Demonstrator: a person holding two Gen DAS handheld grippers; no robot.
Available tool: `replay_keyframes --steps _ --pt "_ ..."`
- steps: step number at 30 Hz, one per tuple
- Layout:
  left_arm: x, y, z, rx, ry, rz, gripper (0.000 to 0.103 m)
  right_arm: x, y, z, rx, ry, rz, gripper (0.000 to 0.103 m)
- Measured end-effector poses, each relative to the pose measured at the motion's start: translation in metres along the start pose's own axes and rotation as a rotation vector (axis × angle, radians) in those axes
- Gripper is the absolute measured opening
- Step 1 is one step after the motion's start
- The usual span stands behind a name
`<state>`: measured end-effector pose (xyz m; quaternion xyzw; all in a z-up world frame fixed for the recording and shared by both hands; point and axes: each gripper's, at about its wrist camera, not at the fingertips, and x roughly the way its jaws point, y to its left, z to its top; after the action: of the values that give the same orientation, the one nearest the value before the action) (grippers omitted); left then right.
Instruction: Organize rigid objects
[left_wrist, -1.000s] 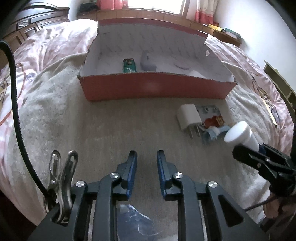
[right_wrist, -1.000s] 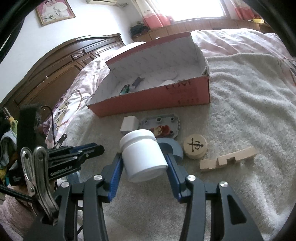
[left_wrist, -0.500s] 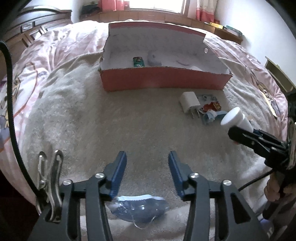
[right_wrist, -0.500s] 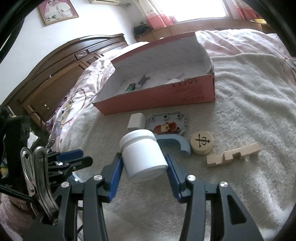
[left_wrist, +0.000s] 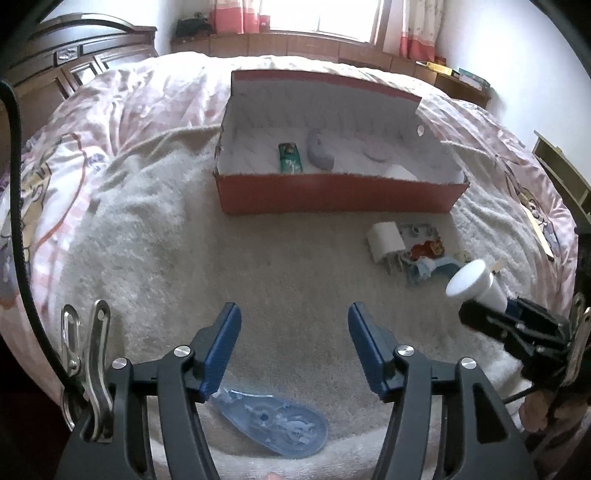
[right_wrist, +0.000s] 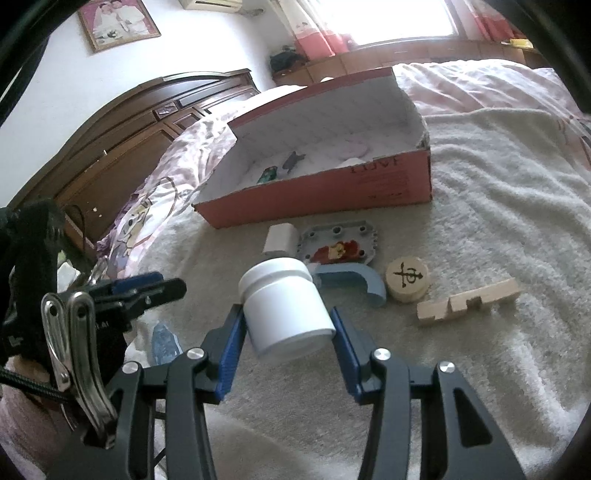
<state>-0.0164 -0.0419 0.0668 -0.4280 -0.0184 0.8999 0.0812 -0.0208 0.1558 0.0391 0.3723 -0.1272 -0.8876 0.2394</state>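
the left gripper (left_wrist: 294, 343) hangs over the cream blanket (left_wrist: 258, 266) on the bed, its jaws opening with nothing between them; a clear blue tape dispenser (left_wrist: 273, 424) lies on the blanket just below and behind the left pad. ahead of these jaws the blanket is bare right up to the near wall of the red box (left_wrist: 332, 192), which stands open-topped and holds a green packet (left_wrist: 290, 158) and a grey curved piece (left_wrist: 319, 151) on its white floor.

the right gripper (right_wrist: 288, 332) is closed on a white jar (right_wrist: 284, 306), both blue pads pressed to its sides, the jar tilted with its lid end forward. just beyond the jar lie a white charger (right_wrist: 280, 238), a grey plate (right_wrist: 338, 242) with a red toy on it, and a blue arch (right_wrist: 354, 280); ahead and to the right sit a round wooden chess piece (right_wrist: 406, 280) and a notched wooden block (right_wrist: 469, 302), near each other but apart. right of that block the blanket runs open to the box's end wall.
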Motion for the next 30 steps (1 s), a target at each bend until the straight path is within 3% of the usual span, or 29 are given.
replay_keyframes --steps 6,16,20,30 --pt "-0.011 -0.008 -0.006 0.029 0.013 0.009 0.062 -0.007 0.0 -0.002 0.002 -0.014 0.002 0.049" --pt "-0.012 -0.004 -0.047 -0.07 0.117 0.06 0.062 -0.016 0.008 -0.006 -0.006 -0.024 0.0 0.049" --pt "-0.012 -0.005 -0.061 -0.102 0.149 0.002 0.062 -0.016 0.009 -0.007 -0.005 -0.024 0.004 0.049" --pt "-0.005 -0.008 -0.058 -0.102 0.147 0.023 0.062 -0.02 0.01 -0.009 -0.007 -0.031 0.005 0.049"
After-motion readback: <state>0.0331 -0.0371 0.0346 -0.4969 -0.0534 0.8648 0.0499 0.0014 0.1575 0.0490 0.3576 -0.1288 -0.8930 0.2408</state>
